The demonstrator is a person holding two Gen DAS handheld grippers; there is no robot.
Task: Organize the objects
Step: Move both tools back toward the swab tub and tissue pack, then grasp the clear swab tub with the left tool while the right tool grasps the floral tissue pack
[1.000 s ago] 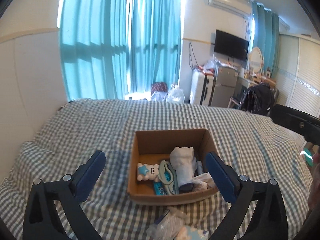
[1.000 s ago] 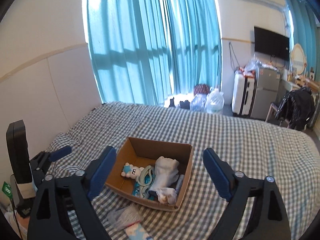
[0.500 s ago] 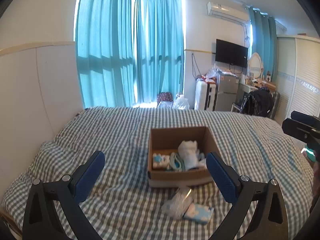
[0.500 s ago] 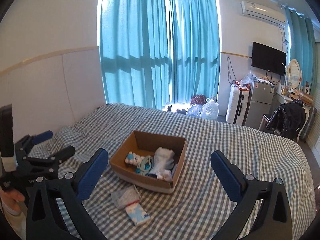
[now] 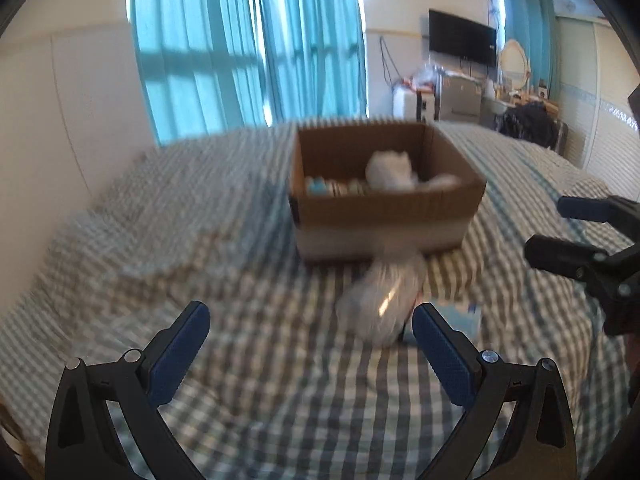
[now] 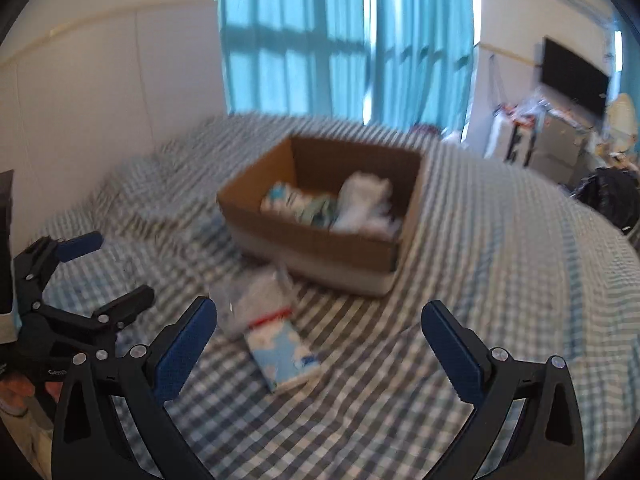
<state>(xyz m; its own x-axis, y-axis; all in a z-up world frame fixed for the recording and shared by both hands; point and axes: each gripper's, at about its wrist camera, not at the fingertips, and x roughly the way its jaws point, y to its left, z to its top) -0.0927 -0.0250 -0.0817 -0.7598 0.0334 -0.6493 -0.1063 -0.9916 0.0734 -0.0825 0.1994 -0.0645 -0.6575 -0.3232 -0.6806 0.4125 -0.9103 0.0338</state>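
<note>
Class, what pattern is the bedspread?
Grey-and-white check bedspread, clearest in the right wrist view.

Legible text: almost none. Both views are motion-blurred.

One faint light mark sits on the black body of the left tongs (image 6: 90,276), seen at the lower left edge of the right wrist view; its letters are too small and smeared to read with confidence.

The blue-and-white packet (image 6: 283,354) on the bed, just in front of the box (image 6: 320,236), carries a small dark print near its lower right corner. Unreadable.

Box walls: no readable print in either view.
</note>
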